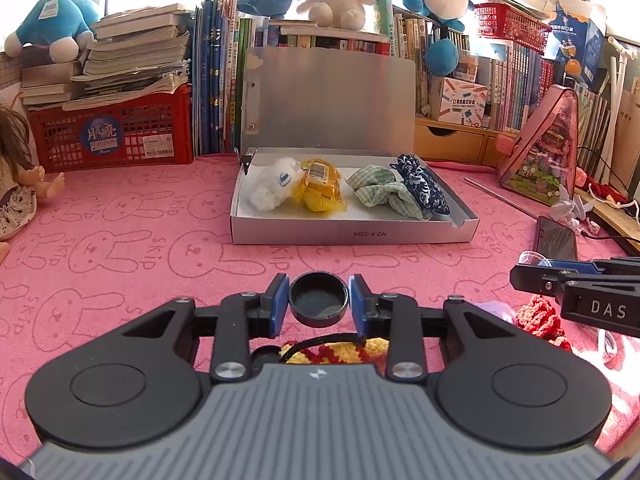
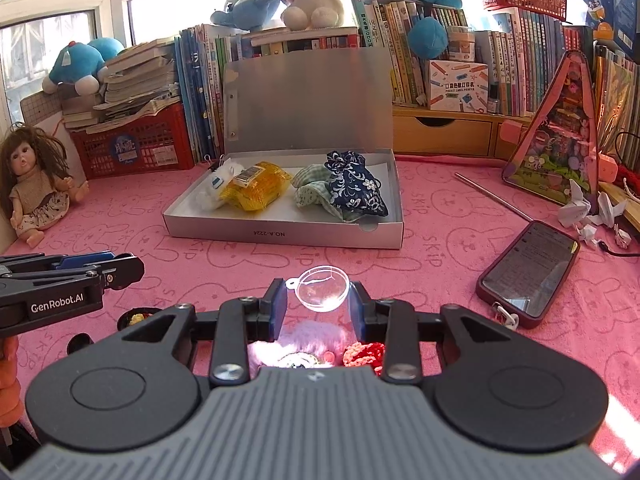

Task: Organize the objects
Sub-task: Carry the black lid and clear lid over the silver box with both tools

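My left gripper (image 1: 319, 300) is shut on a small round black cap (image 1: 318, 299), held above the pink cloth. My right gripper (image 2: 319, 296) is shut on a clear plastic dome (image 2: 322, 288). Ahead lies an open silver box (image 1: 352, 232) (image 2: 280, 236), lid upright. Inside it are a white fluffy toy (image 1: 272, 188), a yellow packet (image 1: 320, 188), a green checked pouch (image 1: 380, 192) and a dark blue floral pouch (image 1: 424, 190). Beneath the left gripper lies a yellow and red knitted piece (image 1: 332, 350). Under the right gripper sit a purple fluffy item (image 2: 308, 336) and red knitting (image 2: 364, 354).
A phone (image 2: 528, 268) lies on the cloth at the right. A doll (image 2: 36, 188) sits at the left. A red crate (image 1: 116, 132) with stacked books, rows of books, plush toys and a pink triangular case (image 2: 560, 144) line the back. A metal rod (image 2: 492, 196) lies right of the box.
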Tool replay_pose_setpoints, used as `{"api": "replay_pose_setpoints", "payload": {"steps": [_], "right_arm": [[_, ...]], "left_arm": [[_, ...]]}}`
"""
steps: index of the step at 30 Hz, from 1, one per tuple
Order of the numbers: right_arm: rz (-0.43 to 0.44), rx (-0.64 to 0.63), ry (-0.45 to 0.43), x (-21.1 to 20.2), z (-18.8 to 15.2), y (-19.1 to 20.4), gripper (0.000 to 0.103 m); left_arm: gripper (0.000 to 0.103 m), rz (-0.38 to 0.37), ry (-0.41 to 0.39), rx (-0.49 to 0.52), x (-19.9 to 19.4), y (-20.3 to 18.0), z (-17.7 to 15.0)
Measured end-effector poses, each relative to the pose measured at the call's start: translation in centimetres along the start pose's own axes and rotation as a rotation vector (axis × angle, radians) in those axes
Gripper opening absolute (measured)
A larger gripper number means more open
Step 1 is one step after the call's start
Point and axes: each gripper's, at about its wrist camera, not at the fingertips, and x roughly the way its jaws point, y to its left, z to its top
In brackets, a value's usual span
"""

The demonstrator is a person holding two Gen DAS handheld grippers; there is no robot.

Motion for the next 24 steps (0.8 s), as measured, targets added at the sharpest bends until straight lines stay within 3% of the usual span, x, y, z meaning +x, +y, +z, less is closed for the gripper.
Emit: {"api": "replay_pose_setpoints", "payload": {"steps": [24], "right_arm": [[0.010, 0.028, 0.021, 3.2, 2.5, -1.1, 0.038]], "left_arm": [[0.038, -0.037, 0.009, -0.010, 3.4, 0.1, 2.7]]}}
